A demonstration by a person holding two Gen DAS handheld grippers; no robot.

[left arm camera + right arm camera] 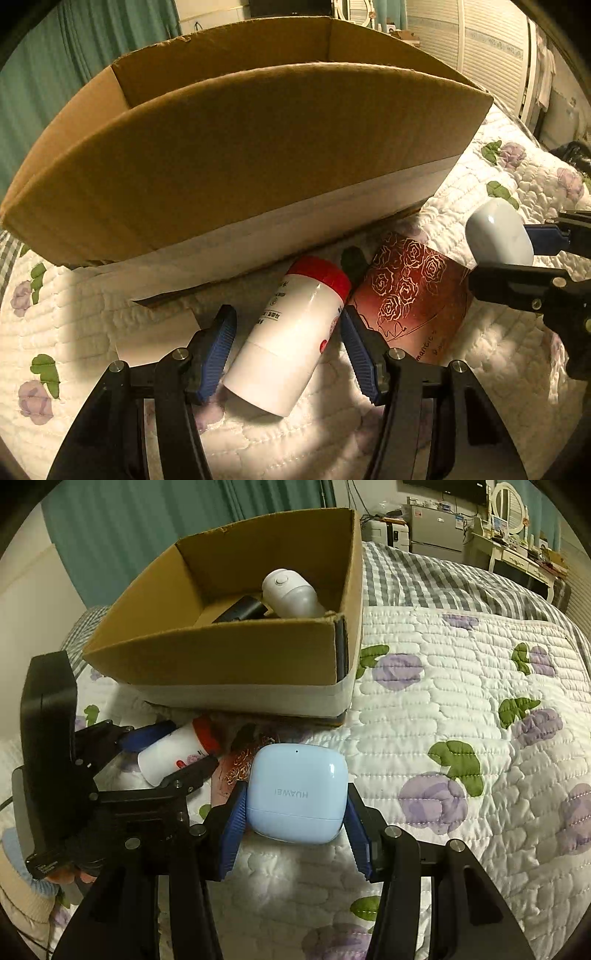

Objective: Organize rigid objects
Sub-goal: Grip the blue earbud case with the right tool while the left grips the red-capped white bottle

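Observation:
A white bottle with a red cap point(291, 332) lies on the quilt between the fingers of my left gripper point(288, 349), which is open around it; a gap shows on the left side. It also shows in the right wrist view point(173, 755). My right gripper point(295, 819) is shut on a pale blue earbud case point(297, 794), also seen in the left wrist view point(498, 236). The open cardboard box point(240, 158) stands just behind; in the right wrist view point(221, 657) it holds a white device point(291, 594) and a black object point(243, 611).
A dark red card with gold roses point(410, 295) lies on the quilt right of the bottle. The floral quilt point(461, 720) spreads to the right. Teal curtains point(37, 74) and furniture point(517, 550) stand behind the bed.

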